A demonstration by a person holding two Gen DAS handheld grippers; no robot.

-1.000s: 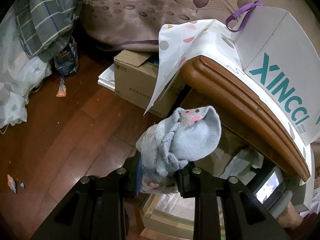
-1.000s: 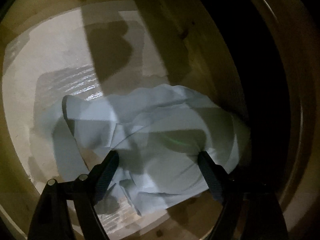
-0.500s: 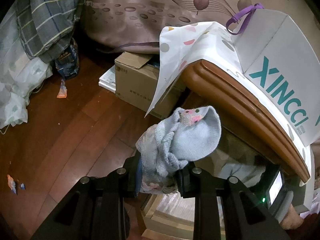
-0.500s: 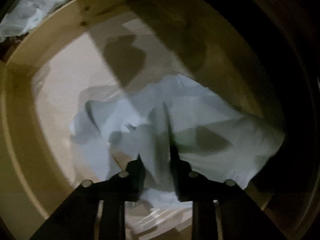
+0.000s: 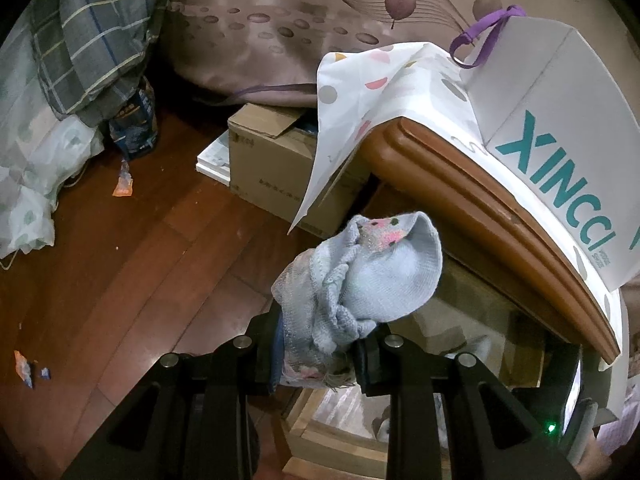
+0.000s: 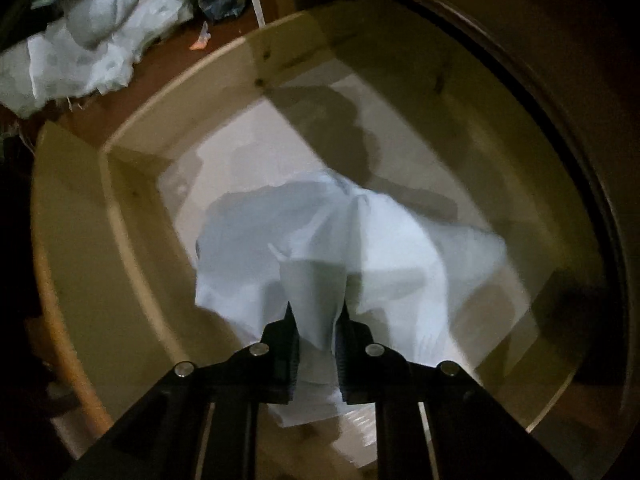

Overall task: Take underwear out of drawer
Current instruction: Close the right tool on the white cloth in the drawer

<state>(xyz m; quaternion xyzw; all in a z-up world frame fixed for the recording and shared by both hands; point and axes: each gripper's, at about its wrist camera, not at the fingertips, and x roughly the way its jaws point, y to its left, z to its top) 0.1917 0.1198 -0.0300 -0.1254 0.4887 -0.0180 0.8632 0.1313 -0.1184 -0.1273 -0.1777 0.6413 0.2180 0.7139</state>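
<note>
In the right wrist view a pale blue pair of underwear (image 6: 384,248) lies in the open wooden drawer (image 6: 132,208). My right gripper (image 6: 316,320) points down into the drawer and is shut on a pinched fold of that underwear, which rises up between the fingers. In the left wrist view my left gripper (image 5: 316,344) is shut on a bunched light blue knitted garment (image 5: 372,276) with a pink patterned band, held above the floor beside the brown cabinet (image 5: 492,208). A corner of the drawer (image 5: 320,436) shows below it.
A white XINCCI box (image 5: 560,128) and a dotted cloth (image 5: 380,92) sit on the cabinet top. A cardboard box (image 5: 272,160) stands on the wooden floor (image 5: 140,260). Bedding (image 5: 48,100) is heaped at the left, and scraps lie on the floor.
My right gripper went from wide open over the underwear to shut on a fold of it, then rose, lifting the cloth; the drawer looks farther away. The left gripper stayed put.
</note>
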